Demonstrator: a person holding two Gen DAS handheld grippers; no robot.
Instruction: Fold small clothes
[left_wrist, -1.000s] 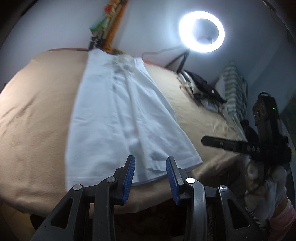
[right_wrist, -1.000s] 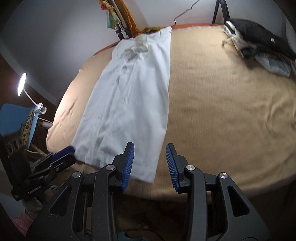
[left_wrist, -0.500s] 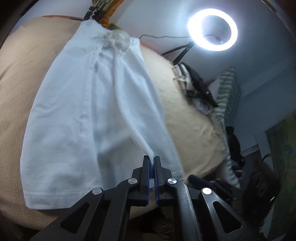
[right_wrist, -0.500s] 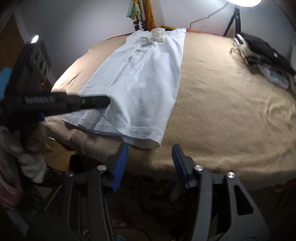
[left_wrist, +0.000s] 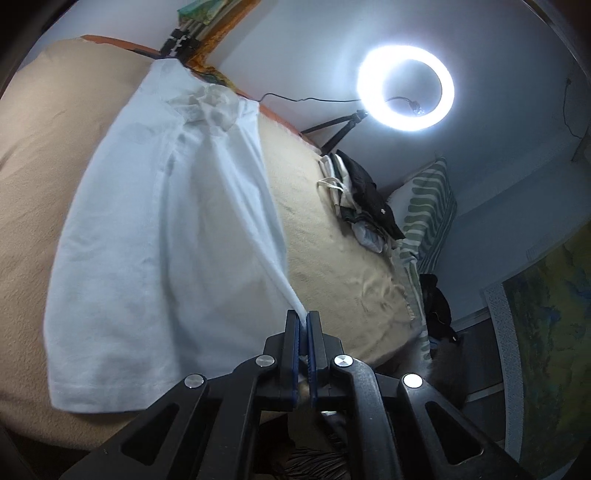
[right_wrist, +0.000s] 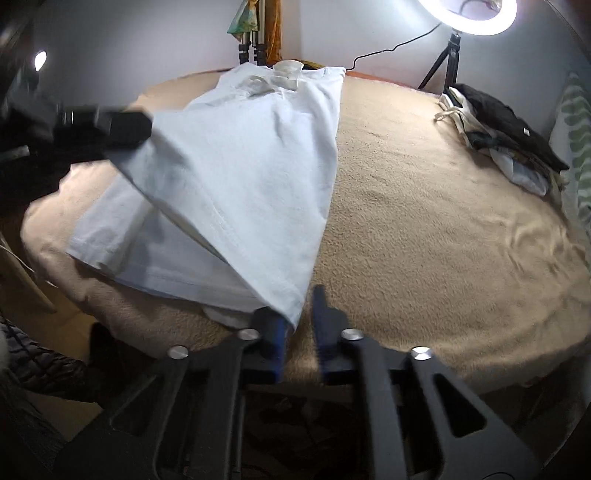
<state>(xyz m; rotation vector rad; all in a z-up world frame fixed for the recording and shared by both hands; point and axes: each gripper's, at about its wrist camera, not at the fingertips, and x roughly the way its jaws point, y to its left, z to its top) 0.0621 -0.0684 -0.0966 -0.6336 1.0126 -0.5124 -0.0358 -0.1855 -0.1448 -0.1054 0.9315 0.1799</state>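
A white shirt (left_wrist: 166, 229) lies lengthwise on a tan blanket-covered bed (left_wrist: 332, 251), collar at the far end. My left gripper (left_wrist: 303, 321) is shut on the shirt's near hem and lifts that edge off the bed, so the cloth stretches taut. In the right wrist view the shirt (right_wrist: 251, 177) shows its upper layer raised by the left gripper (right_wrist: 110, 127) at the left. My right gripper (right_wrist: 299, 321) is still partly open, with the shirt's near right hem corner (right_wrist: 291, 314) between its blue pads.
A ring light (left_wrist: 406, 92) on a tripod shines at the far side. A pile of dark and light clothes (right_wrist: 506, 140) and a striped pillow (left_wrist: 428, 206) lie at the bed's right end. The near bed edge drops to a dark floor.
My left gripper closed on the hem and lifted it up and leftward. My right gripper moved in to the near right hem corner and its jaws narrowed around it.
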